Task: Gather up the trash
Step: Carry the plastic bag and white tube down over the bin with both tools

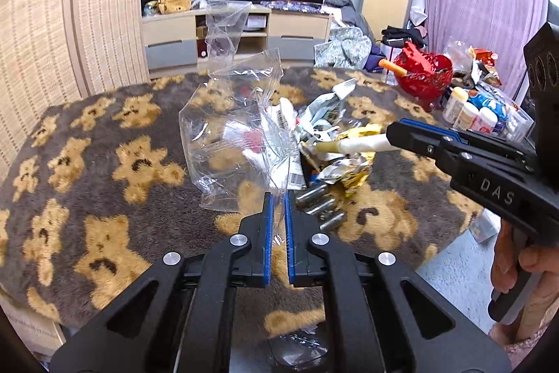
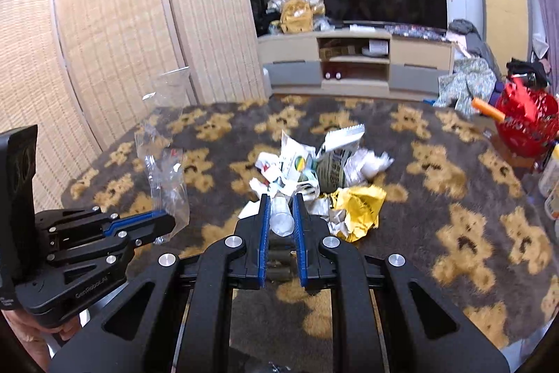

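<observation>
Left tongs (image 1: 276,198) pinch the clear bag (image 1: 234,128); right tongs (image 2: 280,198) clamp a white tube (image 2: 281,221) beside the trash pile (image 2: 314,170).

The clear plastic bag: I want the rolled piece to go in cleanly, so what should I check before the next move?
1. Left gripper shut on the clear plastic bag: ok.
2. Right gripper shut on the rolled white piece: ok.
3. Bag mouth open toward the piece: cannot tell.
4. Piece already inside the bag: not ok, it is beside it.
5. Trash pile left on the bear blanket: not ok.
</observation>
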{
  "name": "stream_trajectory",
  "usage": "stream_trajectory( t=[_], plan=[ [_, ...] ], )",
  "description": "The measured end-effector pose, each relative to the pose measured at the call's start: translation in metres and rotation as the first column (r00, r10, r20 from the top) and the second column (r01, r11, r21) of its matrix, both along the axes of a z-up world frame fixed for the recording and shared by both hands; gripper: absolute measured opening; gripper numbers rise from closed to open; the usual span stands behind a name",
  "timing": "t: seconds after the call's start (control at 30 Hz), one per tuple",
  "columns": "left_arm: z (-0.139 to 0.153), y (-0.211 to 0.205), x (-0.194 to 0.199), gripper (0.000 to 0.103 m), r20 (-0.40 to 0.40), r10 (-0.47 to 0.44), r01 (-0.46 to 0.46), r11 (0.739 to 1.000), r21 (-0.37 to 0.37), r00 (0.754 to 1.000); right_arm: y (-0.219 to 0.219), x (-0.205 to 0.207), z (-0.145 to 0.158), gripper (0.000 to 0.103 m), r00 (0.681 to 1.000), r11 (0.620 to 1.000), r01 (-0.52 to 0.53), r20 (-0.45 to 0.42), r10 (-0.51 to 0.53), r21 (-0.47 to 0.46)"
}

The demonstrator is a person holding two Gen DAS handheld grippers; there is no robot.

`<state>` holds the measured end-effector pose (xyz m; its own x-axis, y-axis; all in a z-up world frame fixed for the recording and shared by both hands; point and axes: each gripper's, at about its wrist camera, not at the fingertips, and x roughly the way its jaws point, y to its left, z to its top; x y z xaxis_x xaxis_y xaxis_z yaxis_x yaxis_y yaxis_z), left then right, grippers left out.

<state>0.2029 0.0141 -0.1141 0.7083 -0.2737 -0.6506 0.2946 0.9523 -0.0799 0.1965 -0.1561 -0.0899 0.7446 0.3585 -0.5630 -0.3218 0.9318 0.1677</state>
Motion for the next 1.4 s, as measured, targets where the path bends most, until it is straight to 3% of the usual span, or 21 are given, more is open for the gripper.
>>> stream_trajectory(
  t=[0.27, 0.47, 0.83, 1.1, 1.4],
  plan=[
    [0.021, -0.011, -0.055, 0.005, 0.019, -0.029, 0.029, 0.999, -0.016, 0.999, -0.013, -0.052, 0.025, 0.014, 0.999, 0.999, 0.020, 0.048, -0.018, -0.030],
    [0.009, -0.019, -0.093, 0.005, -0.021, -0.047, 0.047, 0.998, -0.036, 0.999, -0.026, -0.096, 0.011, 0.014, 0.999, 0.999, 0.031, -0.003, -0.032, -0.045],
    [-0.064, -0.029, -0.135, 0.005, -0.187, -0.041, 0.033, 0.998, -0.048, 0.981, -0.035, -0.143, -0.065, 0.015, 0.978, 0.999, 0.031, -0.203, -0.039, -0.039],
    [-0.126, -0.028, -0.138, 0.005, -0.323, -0.040, 0.026, 0.999, -0.047, 0.945, -0.022, -0.139, -0.127, 0.014, 0.942, 0.998, 0.025, -0.334, -0.042, -0.055],
    [-0.174, -0.028, -0.130, 0.005, -0.431, -0.041, 0.026, 0.999, -0.041, 0.902, -0.012, -0.127, -0.168, 0.015, 0.908, 0.997, 0.020, -0.416, -0.047, -0.069]
  ],
)
